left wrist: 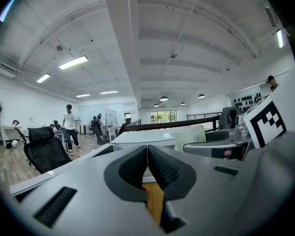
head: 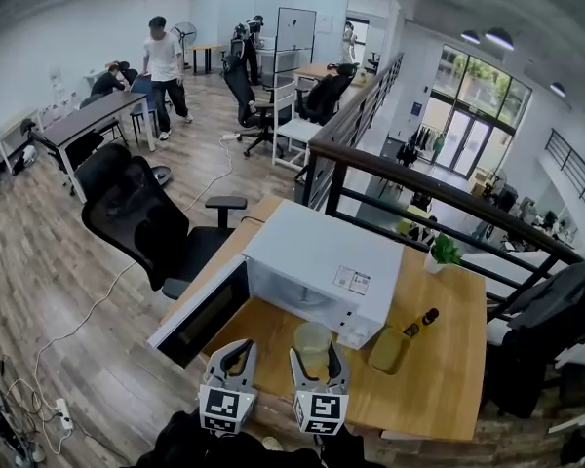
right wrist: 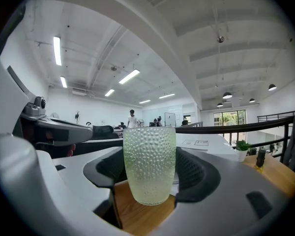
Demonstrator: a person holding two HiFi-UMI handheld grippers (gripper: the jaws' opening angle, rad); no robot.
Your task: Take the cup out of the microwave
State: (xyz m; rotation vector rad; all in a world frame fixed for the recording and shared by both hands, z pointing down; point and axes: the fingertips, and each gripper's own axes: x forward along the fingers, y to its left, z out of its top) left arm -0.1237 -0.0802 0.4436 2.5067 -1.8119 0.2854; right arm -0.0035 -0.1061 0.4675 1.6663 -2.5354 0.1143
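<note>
Cup (head: 313, 342) out of the microwave (head: 324, 261), but it could slip

The right gripper (head: 317, 361) clamps the pebbled cup just in front of the microwave. The left gripper (left wrist: 147, 156), beside it, is closed on nothing. The cup's slick, tapered wall may slide through the pads (right wrist: 191, 172) if the squeeze eases.

This is an open-plan office on an upper level. Left of the microwave (head: 322, 266) stands a black office chair (head: 136, 217). Beyond it are a long desk (head: 88, 117), a standing person (head: 164, 61) and more swivel chairs (head: 249, 91) under strip lights (left wrist: 73, 62). Just behind the microwave, a black railing (head: 419, 185) overlooks glass doors (head: 468, 130) below.
</note>
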